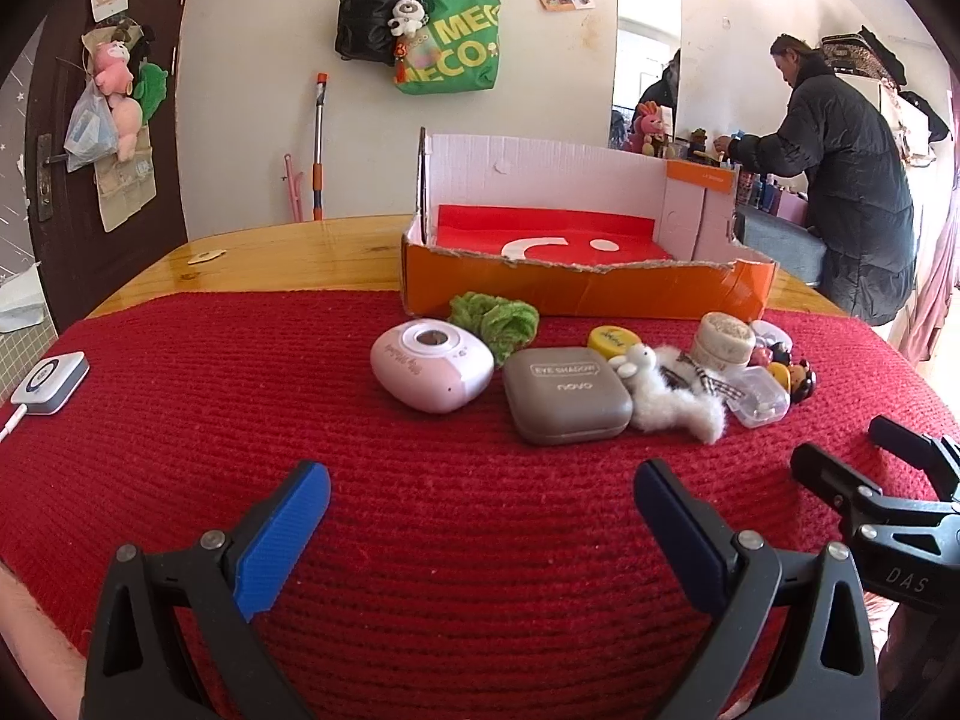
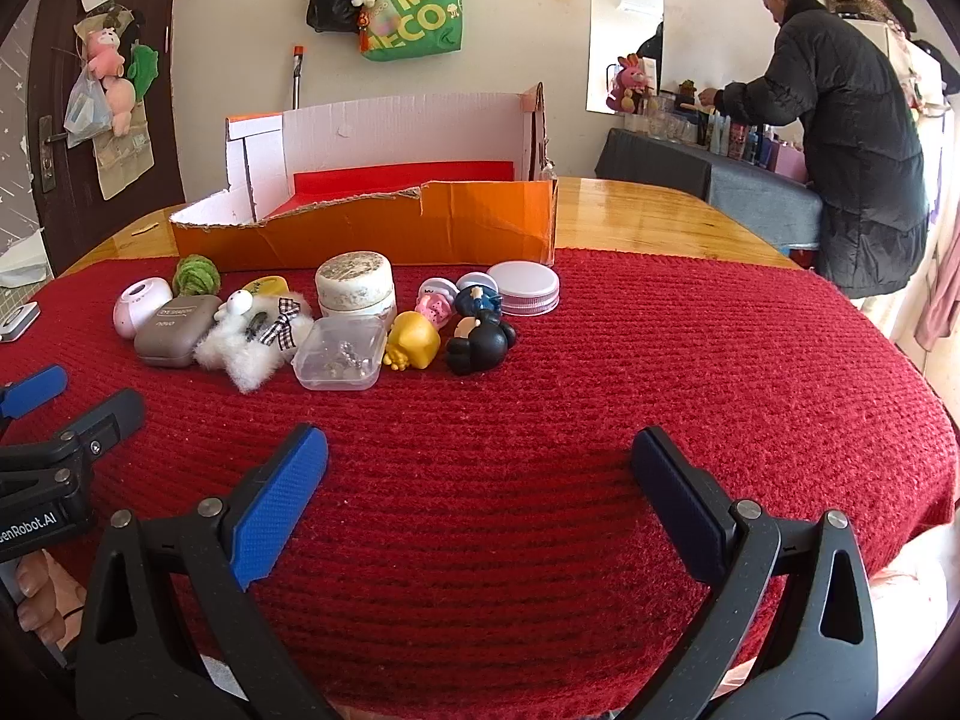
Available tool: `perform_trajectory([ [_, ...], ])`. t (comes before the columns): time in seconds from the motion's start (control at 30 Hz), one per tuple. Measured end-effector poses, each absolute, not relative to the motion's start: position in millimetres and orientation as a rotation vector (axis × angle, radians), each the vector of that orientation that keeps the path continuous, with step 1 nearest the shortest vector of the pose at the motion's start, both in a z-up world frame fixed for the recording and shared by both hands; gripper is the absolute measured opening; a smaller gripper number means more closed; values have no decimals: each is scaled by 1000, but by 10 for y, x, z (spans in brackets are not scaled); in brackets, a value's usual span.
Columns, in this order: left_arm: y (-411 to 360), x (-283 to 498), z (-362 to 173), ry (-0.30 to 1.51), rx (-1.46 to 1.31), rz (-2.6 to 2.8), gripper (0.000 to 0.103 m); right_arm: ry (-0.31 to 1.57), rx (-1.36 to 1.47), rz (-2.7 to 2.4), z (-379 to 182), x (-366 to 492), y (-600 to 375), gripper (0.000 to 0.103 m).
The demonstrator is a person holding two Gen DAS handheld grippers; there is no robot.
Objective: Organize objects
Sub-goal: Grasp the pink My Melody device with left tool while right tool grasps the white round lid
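An orange cardboard box (image 1: 576, 288) with a red lining stands open at the back of the red knitted mat (image 1: 420, 540); it also shows in the right wrist view (image 2: 384, 228). In front of it lie a pink device (image 1: 429, 372), a grey eye-shadow case (image 1: 567, 393), a green scrunchie (image 1: 495, 318), a white fluffy alpaca (image 1: 672, 390), a cream jar (image 2: 355, 285), a clear plastic case (image 2: 340, 354), a yellow figure (image 2: 414, 341), a black figure (image 2: 480, 342) and a white lid (image 2: 523, 287). My left gripper (image 1: 480, 498) and right gripper (image 2: 480, 468) are open and empty, short of the objects.
A white and blue gadget (image 1: 51, 381) with a cable lies at the mat's left edge. The wooden table (image 2: 648, 216) extends beyond the mat. A person in a dark coat (image 1: 852, 180) stands at a cluttered side table on the right. Bags hang on the wall.
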State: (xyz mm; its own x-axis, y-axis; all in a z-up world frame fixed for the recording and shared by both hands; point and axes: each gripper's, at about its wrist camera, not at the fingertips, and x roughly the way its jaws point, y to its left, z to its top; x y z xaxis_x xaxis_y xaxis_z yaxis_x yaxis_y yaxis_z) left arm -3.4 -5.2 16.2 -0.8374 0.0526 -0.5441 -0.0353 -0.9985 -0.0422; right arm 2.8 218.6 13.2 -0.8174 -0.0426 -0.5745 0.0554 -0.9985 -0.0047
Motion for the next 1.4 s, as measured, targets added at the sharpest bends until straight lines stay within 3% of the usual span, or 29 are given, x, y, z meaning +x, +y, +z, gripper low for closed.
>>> perform_trajectory([
  [0.67,-260,-400,547,-61,-948,2859,103,100,895,-2953,601,-275,2259,103],
  [1.1,-603,-879,519,-49,-1137,2669,103,52,1217,-2820,592,-1089,2526,103],
  [1.4,-566,-1050,315,-16,-1226,2555,91,10,1367,-2756,385,-1294,2598,103],
])
